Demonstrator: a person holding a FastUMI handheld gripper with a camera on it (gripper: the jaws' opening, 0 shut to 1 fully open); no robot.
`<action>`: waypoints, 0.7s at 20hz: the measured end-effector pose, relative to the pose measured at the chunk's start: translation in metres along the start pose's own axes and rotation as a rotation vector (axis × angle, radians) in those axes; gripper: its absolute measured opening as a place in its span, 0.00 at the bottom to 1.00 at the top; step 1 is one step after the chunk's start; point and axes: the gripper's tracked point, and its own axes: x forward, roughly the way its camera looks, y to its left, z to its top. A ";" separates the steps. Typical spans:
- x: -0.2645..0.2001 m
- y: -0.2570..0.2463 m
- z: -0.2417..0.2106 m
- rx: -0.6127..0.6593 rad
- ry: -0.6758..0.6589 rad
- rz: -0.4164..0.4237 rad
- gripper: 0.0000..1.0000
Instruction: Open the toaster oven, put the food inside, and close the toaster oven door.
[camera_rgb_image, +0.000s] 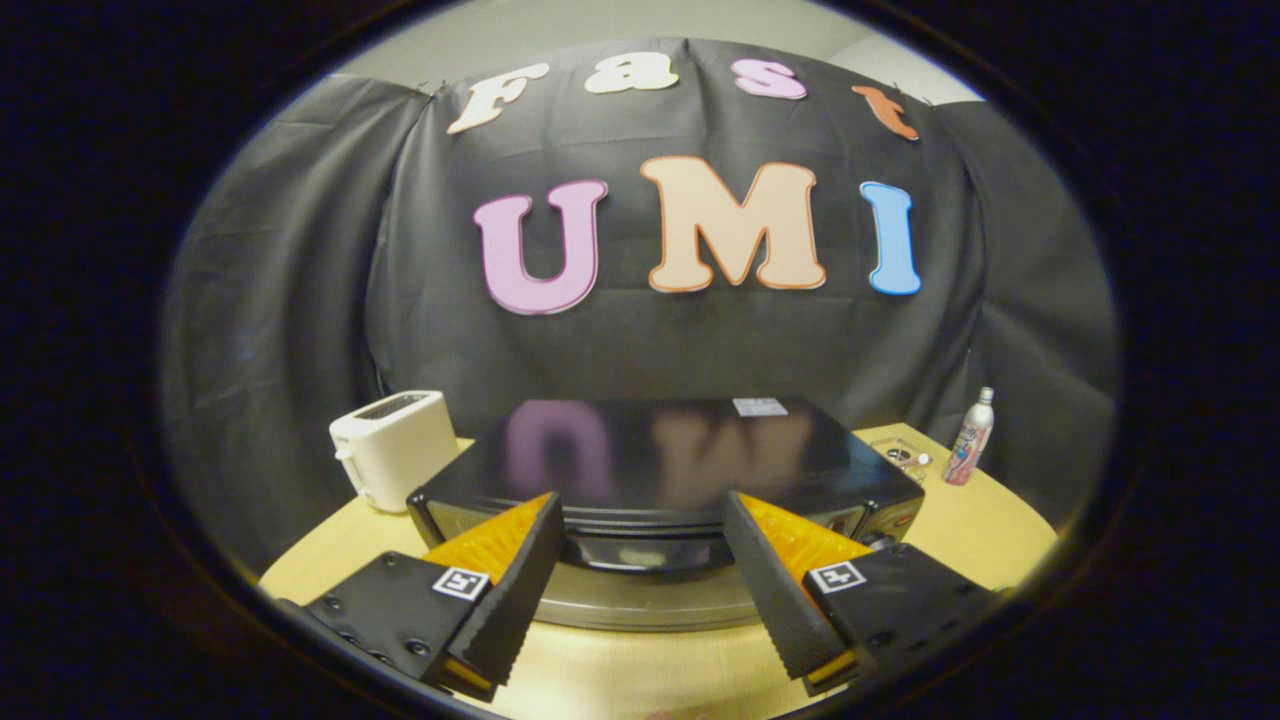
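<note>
A black toaster oven (660, 450) with a glossy top stands on the light wooden table (980, 530), right in front of me. My gripper (640, 505) is open, its two fingers spread wide and reaching up to the oven's front top edge. Between the fingers I see the dark glass of the door (640, 550) and, below it, a silver handle bar (640, 605) running across. Neither finger presses on the handle. From this steep angle I cannot tell whether the door is closed or slightly ajar. The oven's control panel (885, 520) shows just beyond the right finger.
A white slot toaster (395, 445) stands on the table to the left of the oven. To the oven's right lie a small clear container (905, 455) and an upright spray bottle (970, 438). The black cloth wall hangs close behind.
</note>
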 end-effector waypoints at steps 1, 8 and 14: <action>0.000 -0.001 -0.006 0.014 0.017 -0.002 0.99; -0.017 -0.001 -0.009 0.044 -0.035 -0.008 1.00; -0.059 -0.002 -0.031 0.044 -0.015 -0.019 1.00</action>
